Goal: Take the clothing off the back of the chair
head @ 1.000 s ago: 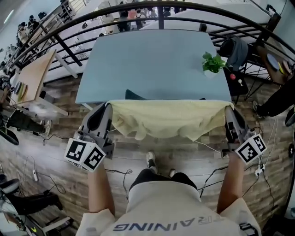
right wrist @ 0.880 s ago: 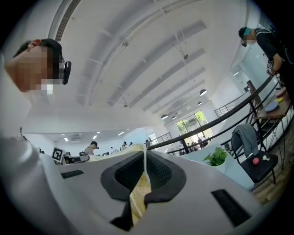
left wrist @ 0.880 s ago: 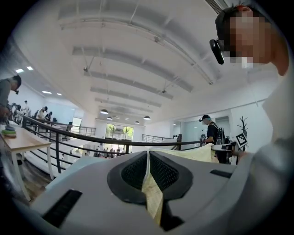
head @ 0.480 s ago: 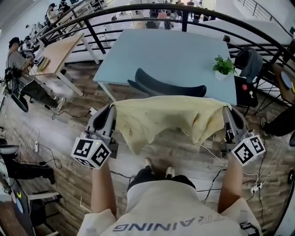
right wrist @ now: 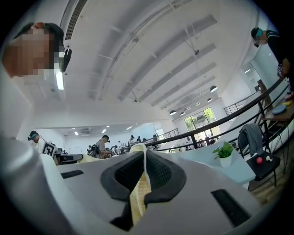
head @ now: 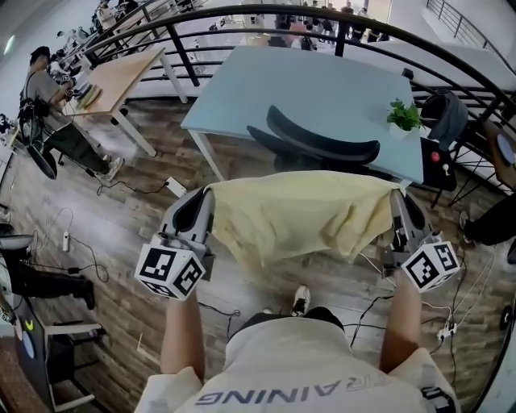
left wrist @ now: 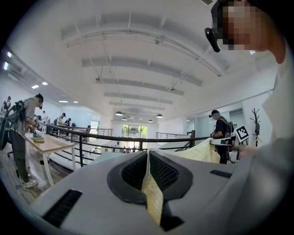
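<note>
Open hall: wood-plank floor (head: 121, 234), curved black railing (head: 201, 16). Matte pale-blue table (head: 322, 89), with a curved black chair (head: 322, 145) at its near edge. Soft yellow clothing (head: 302, 214) hangs clear of the chair, stretched between the left gripper (head: 208, 193) and right gripper (head: 397, 198). Each is clamped on a top corner. Small potted plant (head: 403, 117) near the table's right edge.

On my feed the left gripper (head: 207, 193) and right gripper (head: 397, 197) are pale grey moulded shells with black, finely gridded pads set in dark oval recesses. Each carries a marker cube (head: 169, 272) of black-and-white squares at its rear. The person working them for me wears a cream short-sleeved shirt (head: 282, 375) with dark block lettering across the chest, dark legwear (head: 274, 317), a white shoe (head: 301, 299) and a black head-mounted camera (left wrist: 212, 36)
</note>
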A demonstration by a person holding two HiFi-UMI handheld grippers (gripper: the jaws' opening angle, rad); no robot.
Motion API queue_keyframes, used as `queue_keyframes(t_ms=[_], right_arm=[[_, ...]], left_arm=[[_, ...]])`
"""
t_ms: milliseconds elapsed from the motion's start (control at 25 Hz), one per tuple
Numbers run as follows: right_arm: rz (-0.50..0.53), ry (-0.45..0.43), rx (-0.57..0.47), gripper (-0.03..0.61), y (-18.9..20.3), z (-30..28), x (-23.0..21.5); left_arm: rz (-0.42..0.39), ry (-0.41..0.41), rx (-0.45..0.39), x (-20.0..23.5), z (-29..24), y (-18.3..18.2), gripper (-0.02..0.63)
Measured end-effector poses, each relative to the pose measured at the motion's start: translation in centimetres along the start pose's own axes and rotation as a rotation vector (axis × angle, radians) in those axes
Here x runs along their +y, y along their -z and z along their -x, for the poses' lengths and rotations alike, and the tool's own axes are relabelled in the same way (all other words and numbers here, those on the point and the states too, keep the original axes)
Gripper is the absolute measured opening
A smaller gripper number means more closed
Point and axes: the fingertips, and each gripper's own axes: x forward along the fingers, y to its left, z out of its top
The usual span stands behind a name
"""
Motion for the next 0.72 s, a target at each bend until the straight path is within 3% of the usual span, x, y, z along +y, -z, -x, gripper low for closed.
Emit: queue_keyframes(t_ms=[320, 720], right_arm=[[0.044, 0.028, 0.032, 0.031, 1.2, 2.7, 5.3], [0.045, 0.021, 0.04, 0.031, 1.5, 4.8, 6.4]], left_arm=[[0.013, -0.02, -0.037, 1.0, 5.6, 0.0, 0.044], [0.056, -0.005, -0.056, 0.0, 6.9, 0.3, 0.044]])
